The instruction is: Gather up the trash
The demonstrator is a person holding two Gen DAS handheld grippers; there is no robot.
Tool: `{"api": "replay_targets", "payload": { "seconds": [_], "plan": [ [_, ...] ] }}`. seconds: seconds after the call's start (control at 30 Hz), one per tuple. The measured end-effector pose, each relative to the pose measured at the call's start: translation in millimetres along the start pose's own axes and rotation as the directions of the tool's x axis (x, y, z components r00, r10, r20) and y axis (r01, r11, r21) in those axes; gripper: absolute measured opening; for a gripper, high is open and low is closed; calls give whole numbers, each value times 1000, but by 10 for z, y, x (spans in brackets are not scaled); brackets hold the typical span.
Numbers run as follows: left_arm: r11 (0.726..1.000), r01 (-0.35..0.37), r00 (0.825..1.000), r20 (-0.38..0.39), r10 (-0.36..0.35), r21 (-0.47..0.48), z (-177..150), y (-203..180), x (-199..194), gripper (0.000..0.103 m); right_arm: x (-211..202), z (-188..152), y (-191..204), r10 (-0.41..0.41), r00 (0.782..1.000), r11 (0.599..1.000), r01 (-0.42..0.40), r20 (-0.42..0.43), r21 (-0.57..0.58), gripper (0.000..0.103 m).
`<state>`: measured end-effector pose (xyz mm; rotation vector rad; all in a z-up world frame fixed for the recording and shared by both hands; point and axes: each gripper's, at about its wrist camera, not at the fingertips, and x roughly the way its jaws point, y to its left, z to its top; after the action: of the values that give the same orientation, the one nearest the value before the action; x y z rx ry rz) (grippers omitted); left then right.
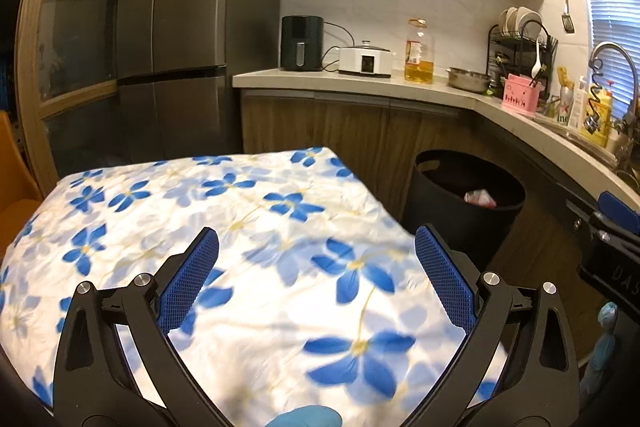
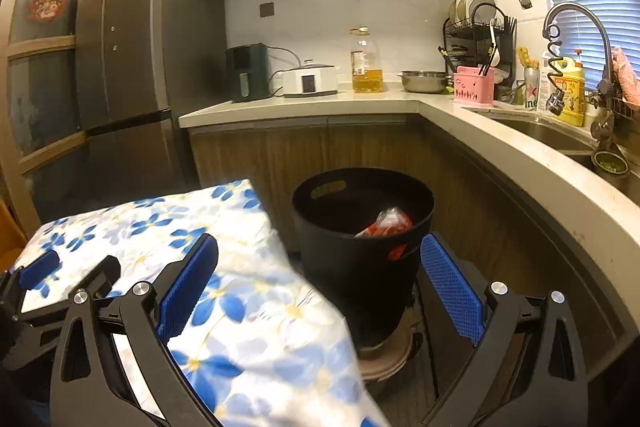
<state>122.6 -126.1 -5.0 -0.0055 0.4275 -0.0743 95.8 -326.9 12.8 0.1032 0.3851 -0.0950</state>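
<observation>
A black round bin (image 1: 466,211) (image 2: 362,227) stands on the floor beside the cloth-covered table (image 1: 200,219) (image 2: 248,307). Red and clear plastic trash (image 1: 480,198) (image 2: 386,223) lies inside it. My left gripper (image 1: 316,251) hovers over the floral cloth, jaws wide open with nothing between its blue pads. My right gripper (image 2: 318,259) is open too and empty, over the table's right edge with the bin just beyond it. Part of the right gripper (image 1: 612,223) shows at the right edge of the left wrist view, and the left gripper's fingers (image 2: 40,273) appear at the lower left of the right wrist view.
An L-shaped counter (image 2: 500,147) carries an air fryer (image 1: 301,43), a cooker (image 1: 365,61), an oil bottle (image 1: 419,53), a steel bowl (image 2: 424,81), a dish rack (image 2: 478,27) and a sink with tap (image 2: 576,67). A tall fridge (image 1: 176,27) stands left. A gloved fingertip (image 1: 308,417) shows at the bottom.
</observation>
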Motion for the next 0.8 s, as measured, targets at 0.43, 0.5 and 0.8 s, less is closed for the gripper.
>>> {"api": "replay_targets", "payload": {
  "seconds": [0.43, 0.5, 0.8],
  "plan": [
    [1000, 1, 1000, 5, -1, -22, -351, 317, -648, 97, -667, -336, 316, 12, 1000, 999, -13, -17, -36, 97],
    [999, 0, 1000, 11, 0, -32, -380, 364, -750, 97, -759, -357, 342, 17, 1000, 999, -18, -6, -42, 97],
    [999, -15, 999, 37, 17, -50, -448, 474, -1027, 97, -1027, -355, 500, 51, 998, 997, -49, 27, -58, 97]
  ]
}}
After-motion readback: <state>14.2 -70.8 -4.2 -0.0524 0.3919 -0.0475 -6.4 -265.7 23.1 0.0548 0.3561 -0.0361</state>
